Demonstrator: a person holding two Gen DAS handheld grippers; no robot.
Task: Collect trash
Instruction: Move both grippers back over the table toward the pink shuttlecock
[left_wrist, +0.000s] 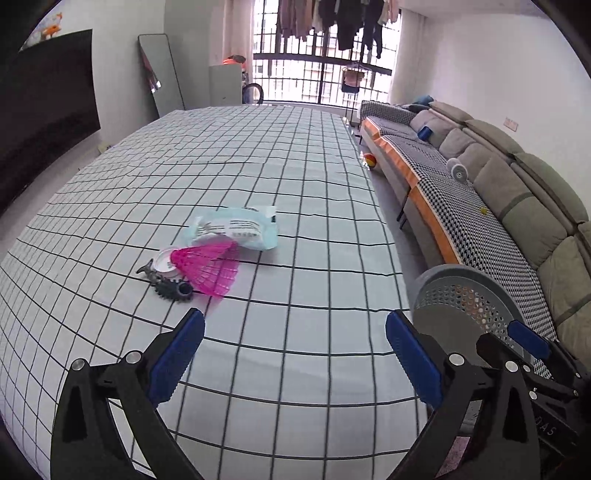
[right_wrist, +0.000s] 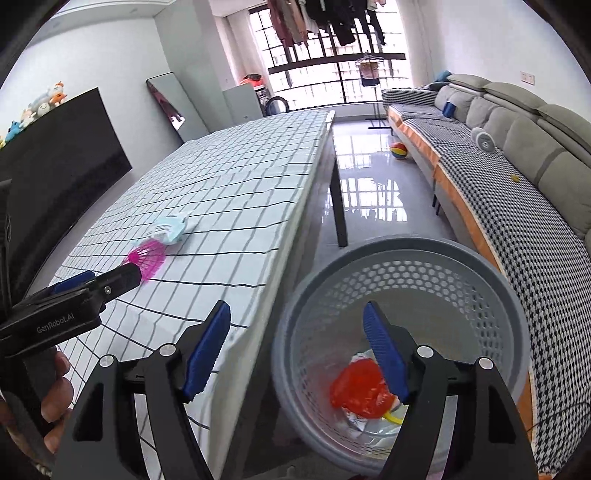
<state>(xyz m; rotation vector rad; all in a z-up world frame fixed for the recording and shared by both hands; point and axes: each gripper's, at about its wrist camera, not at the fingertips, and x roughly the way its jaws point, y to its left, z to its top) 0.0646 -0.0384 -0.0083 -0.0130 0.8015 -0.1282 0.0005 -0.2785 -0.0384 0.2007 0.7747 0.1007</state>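
Checked cloth covered the desk (left_wrist: 295, 177). Beside its right edge stood a gray basket (right_wrist: 491, 280) holding red trash (right_wrist: 356, 387). Mid-desk, a pale wrapper (left_wrist: 243, 230) lay crosswise, touching a pink shuttlecock (left_wrist: 212, 267) whose skirt flared rightward. Both the left gripper (left_wrist: 295, 350) and right gripper (right_wrist: 297, 350) gaped wide, empty.

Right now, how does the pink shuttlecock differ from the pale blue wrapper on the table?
The pink shuttlecock is bright, see-through and fan-shaped; the pale blue wrapper is opaque, flat, crumpled and printed with text. The shuttlecock lies nearer the left gripper, the wrapper behind it, touching its skirt. Both rest on the checked table, not yet in the grey basket.
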